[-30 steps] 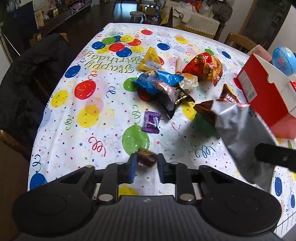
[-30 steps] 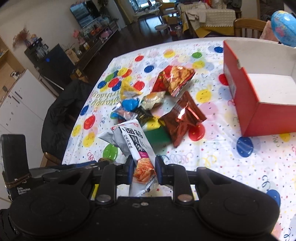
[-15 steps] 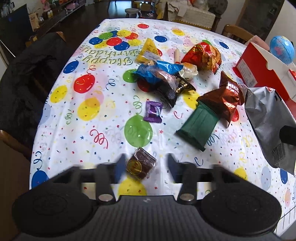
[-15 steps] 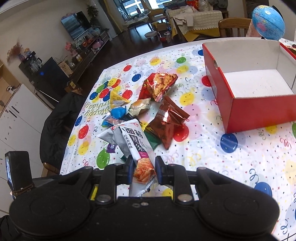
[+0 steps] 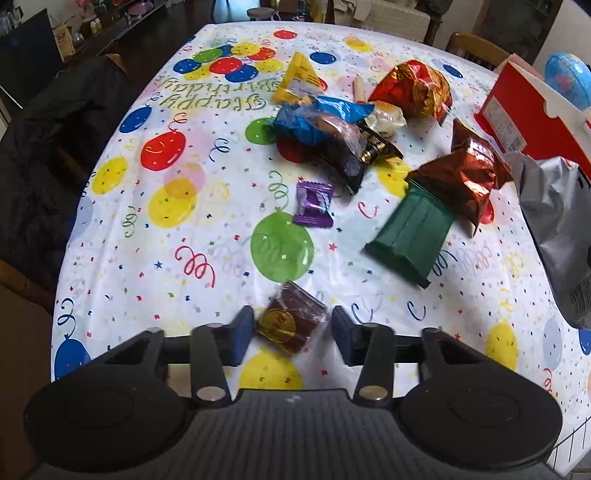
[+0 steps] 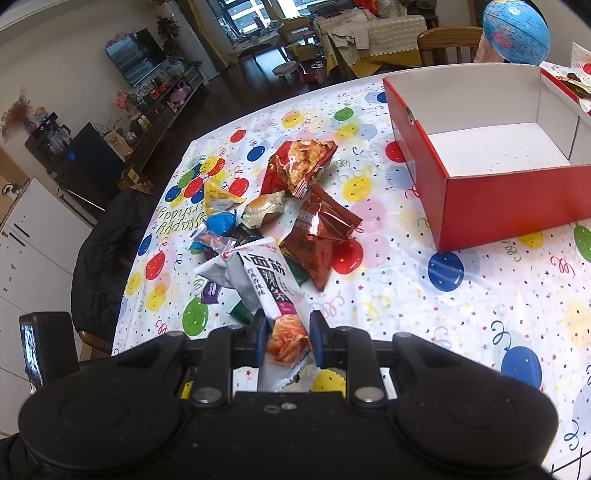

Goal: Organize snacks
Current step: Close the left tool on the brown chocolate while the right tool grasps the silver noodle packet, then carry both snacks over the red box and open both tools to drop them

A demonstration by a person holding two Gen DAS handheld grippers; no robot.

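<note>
A small brown wrapped snack with a gold seal [image 5: 291, 319] lies on the balloon tablecloth [image 5: 184, 258] between the jaws of my left gripper [image 5: 293, 328]. Those jaws are closing, and a thin gap shows on each side of the snack. My right gripper [image 6: 286, 334] is shut on the lower end of a white spicy-strip packet [image 6: 266, 280], held above the table. The packet's silver back [image 5: 554, 221] shows at the right of the left wrist view. An open red box [image 6: 517, 199] with a bare white inside stands at the right.
Loose snacks lie mid-table: a purple candy [image 5: 314, 203], a green packet [image 5: 413, 232], a copper bag [image 5: 465, 177], a red chips bag [image 5: 413, 88], a blue packet [image 5: 317, 118], a yellow one [image 5: 299, 77]. A globe [image 6: 515, 31] stands behind the box. A jacket-draped chair [image 5: 44, 166] stands left.
The left jaws went from shut on the brown snack to wide apart, then narrowed again; the snack now lies flat. The right gripper with its packet shifted toward the red box.
</note>
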